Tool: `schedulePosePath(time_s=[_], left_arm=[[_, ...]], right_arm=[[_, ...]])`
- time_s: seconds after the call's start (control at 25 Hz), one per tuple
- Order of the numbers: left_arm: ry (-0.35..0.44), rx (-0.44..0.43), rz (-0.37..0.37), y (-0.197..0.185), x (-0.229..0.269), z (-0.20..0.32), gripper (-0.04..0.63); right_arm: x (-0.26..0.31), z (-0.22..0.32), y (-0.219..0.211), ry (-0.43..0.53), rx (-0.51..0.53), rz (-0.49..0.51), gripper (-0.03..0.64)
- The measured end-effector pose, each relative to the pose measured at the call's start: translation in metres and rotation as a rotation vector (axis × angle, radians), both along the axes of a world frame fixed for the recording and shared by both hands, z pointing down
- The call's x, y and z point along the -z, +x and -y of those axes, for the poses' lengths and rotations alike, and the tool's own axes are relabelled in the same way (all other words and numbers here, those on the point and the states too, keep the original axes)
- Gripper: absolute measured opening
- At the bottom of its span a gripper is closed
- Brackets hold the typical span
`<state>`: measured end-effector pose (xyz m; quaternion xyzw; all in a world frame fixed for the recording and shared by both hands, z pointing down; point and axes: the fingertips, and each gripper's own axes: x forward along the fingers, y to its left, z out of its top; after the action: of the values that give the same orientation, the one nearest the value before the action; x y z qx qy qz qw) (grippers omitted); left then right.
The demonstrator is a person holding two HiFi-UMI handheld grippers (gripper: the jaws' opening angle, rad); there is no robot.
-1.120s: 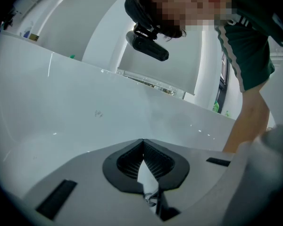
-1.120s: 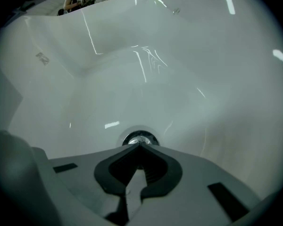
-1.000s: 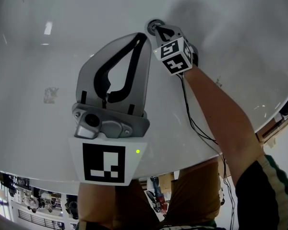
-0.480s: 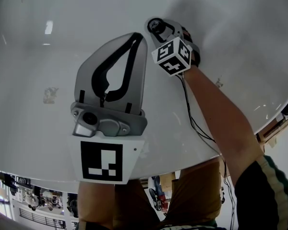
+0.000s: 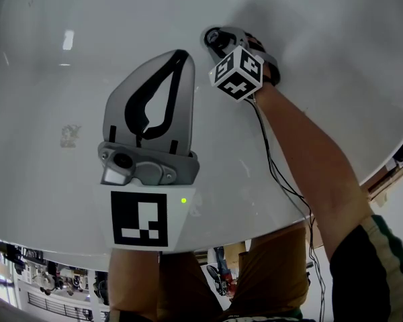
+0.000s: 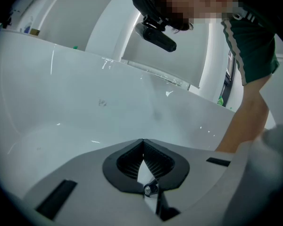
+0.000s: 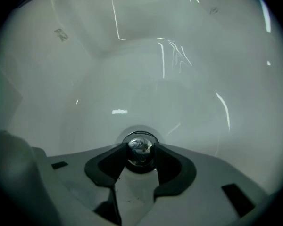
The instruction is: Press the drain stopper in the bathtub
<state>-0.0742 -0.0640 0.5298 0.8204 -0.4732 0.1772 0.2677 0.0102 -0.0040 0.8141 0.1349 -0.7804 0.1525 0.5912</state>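
The chrome drain stopper sits in the white bathtub's floor; the head view shows it as a dark ring at top centre. My right gripper points steeply down at it, and its black pads sit on either side of the stopper and touch it. These jaws have just been closing with the stopper between them. The same gripper shows under its marker cube in the head view. My left gripper hovers to the left over bare tub, its tips together, holding nothing.
The tub's curved white walls rise all around, and its rim runs along the near side. A black cable trails down my right forearm. Small bottles stand on the far ledge in the left gripper view.
The right gripper's jaws, shut with their tips at the drain a second ago, now straddle the stopper. Its marker cube has rolled. The left gripper has drifted slightly left.
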Motion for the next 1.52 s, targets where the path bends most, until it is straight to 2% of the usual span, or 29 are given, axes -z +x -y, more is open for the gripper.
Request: schedulePosePath(time_s=[0.2,0.28,0.44,0.68,0.84,1.0,1.2,1.52], left_arm=[[0.002,-0.002,0.003,0.000,0.000,0.000,0.008],[0.005,-0.007,0.003,0.001,0.000,0.000,0.008],[0.011,-0.022,0.012,0.004,0.002,-0.001,0.008],[0.017,-0.060,0.040,0.006,0.000,-0.004,0.008],[0.020,-0.062,0.027,0.006,-0.001,-0.005,0.008],[-0.009,-0.066,0.030,0.008,-0.002,-0.011,0.008],[0.014,-0.109,0.059,0.017,0.018,-0.011,0.008],[0.021,-0.117,0.035,0.033,0.068,-0.011,0.008]], right_arm=[[0.003,0.008,0.000,-0.060,-0.262,0.068,0.187],[0.004,0.011,0.000,-0.080,-0.326,0.080,0.187],[0.007,0.009,0.000,-0.070,-0.309,0.087,0.189],[0.031,0.015,0.003,-0.015,-0.359,0.151,0.189],[0.047,0.017,0.003,-0.016,-0.371,0.178,0.189],[0.070,0.021,0.003,0.000,-0.384,0.199,0.189],[0.103,0.027,0.000,0.003,-0.431,0.241,0.189],[0.187,0.033,-0.008,0.056,-0.421,0.315,0.189]])
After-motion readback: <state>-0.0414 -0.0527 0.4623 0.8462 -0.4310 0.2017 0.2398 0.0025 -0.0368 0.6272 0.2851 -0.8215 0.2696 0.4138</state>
